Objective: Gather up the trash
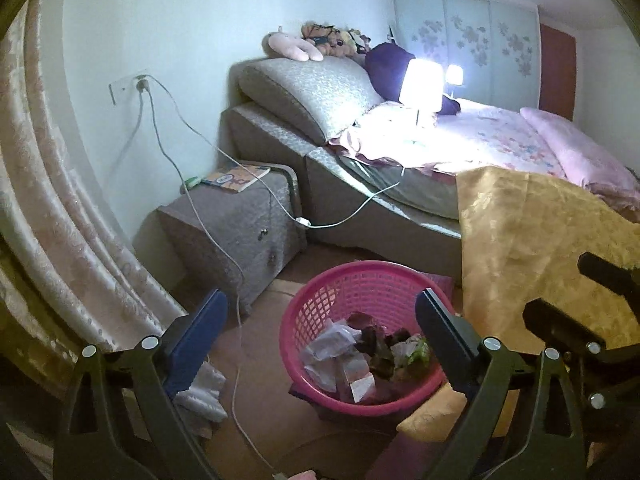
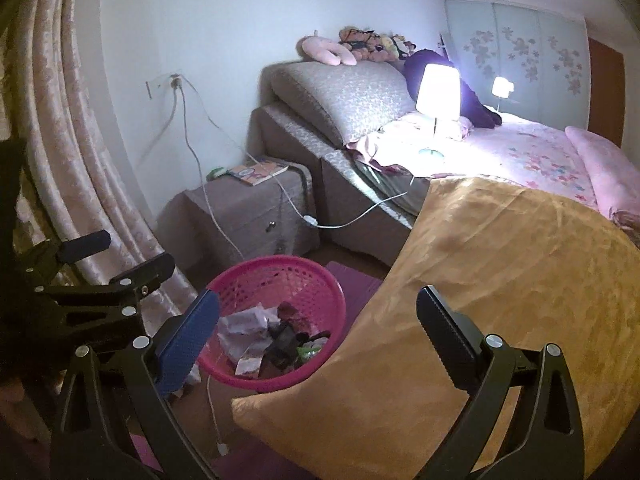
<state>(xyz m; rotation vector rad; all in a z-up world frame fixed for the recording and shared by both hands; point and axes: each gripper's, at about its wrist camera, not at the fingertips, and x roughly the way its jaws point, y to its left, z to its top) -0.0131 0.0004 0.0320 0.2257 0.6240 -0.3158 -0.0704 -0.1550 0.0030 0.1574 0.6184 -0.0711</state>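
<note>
A round pink plastic lattice basket (image 1: pixel 362 336) stands on the brown floor (image 1: pixel 264 344) beside the bed (image 1: pixel 384 216), holding crumpled white paper, dark scraps and a green wrapper (image 1: pixel 360 356); no print on them is legible. More white crumpled paper (image 1: pixel 204 392) lies on the floor left of the basket, clearer in the left wrist view. The left hand-held gripper (image 1: pixel 320 336) hovers above the basket, jaws spread wide and empty. The right hand-held gripper (image 2: pixel 318 332) is likewise released, over the basket rim and a golden patterned cloth (image 2: pixel 460 280) draped from the bed. A grey nightstand (image 1: pixel 236 232) carries a book (image 1: pixel 236 178) whose cover text is unreadable. White cables (image 1: pixel 180 168) run from a wall socket. A lit lamp (image 2: pixel 438 92) stands on the pink bedding. The right view shows the left gripper's side.
</note>
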